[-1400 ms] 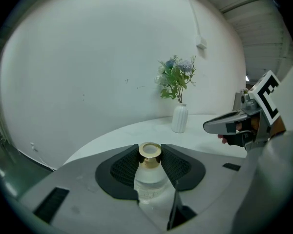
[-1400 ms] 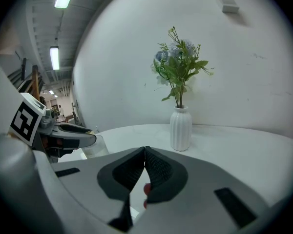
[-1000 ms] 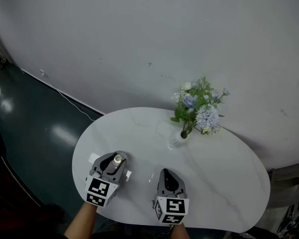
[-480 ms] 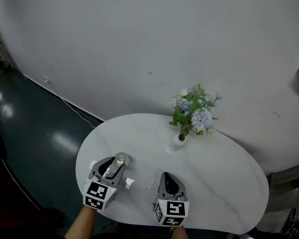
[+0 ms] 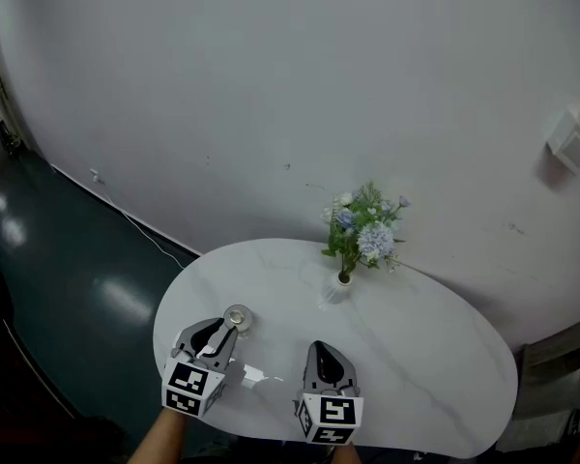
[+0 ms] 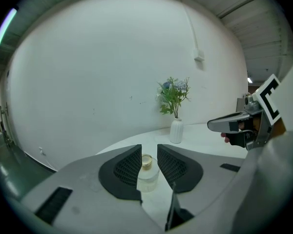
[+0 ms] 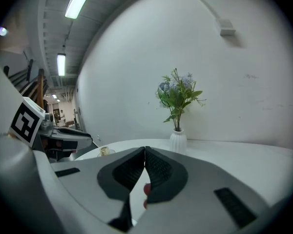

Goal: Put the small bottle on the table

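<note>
Small clear glass bottle, gold cap [image 5: 238,316], upright on white oval marble table [image 5: 416,356], just beyond left gripper [image 5: 224,330] tips; jaws apart, closing, nothing gripped; right gripper [image 5: 322,342] jaws together, empty

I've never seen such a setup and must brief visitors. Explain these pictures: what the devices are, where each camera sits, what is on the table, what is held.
No robot here: a person holds a two-jaw tool in each hand, the left gripper and the right gripper. The marker cubes are part of them. One picture comes from a camera on the person's head, looking down; the other two come from cameras riding on each gripper, looking along its jaws. On the white table stand a small bottle and a white vase of flowers. The bottle stands upright just ahead of the left gripper's jaws, seen through their gap; the jaws are closing, but the pads do not press it. The right gripper's jaws are together, holding nothing.
</note>
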`<state>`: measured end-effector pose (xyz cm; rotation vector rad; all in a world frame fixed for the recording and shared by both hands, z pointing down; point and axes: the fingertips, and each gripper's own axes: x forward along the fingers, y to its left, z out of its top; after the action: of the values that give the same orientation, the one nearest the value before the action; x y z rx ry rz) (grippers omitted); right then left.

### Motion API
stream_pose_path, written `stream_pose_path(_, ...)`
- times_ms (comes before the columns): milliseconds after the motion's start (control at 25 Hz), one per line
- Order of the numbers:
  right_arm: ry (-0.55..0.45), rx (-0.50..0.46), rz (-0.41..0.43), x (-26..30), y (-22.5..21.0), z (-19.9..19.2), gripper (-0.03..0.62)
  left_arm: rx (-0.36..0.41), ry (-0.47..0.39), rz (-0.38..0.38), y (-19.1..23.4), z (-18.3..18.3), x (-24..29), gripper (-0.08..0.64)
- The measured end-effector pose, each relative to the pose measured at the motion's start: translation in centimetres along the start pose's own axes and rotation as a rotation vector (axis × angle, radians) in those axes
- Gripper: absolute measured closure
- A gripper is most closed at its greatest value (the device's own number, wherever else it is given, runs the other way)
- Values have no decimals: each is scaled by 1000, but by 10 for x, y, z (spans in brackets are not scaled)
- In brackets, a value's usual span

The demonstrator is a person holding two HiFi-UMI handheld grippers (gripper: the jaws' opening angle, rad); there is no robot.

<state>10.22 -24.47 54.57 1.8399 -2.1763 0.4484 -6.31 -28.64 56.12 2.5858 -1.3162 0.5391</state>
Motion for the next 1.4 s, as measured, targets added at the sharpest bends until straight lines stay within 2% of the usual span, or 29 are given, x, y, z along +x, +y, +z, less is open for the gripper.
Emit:
stream_pose_path(240, -33, -6, 2, -10, 4, 12, 529, 6, -27, 30, 2, 12, -12, 502)
stream_pose_path(600, -72, -21, 10, -24, 9, 28, 529, 8, -50, 45, -4, 21, -32, 531)
stream_pose_path(1400, -140, -75, 46, -64, 12, 58, 529, 19, -126, 76, -24, 60, -73, 549)
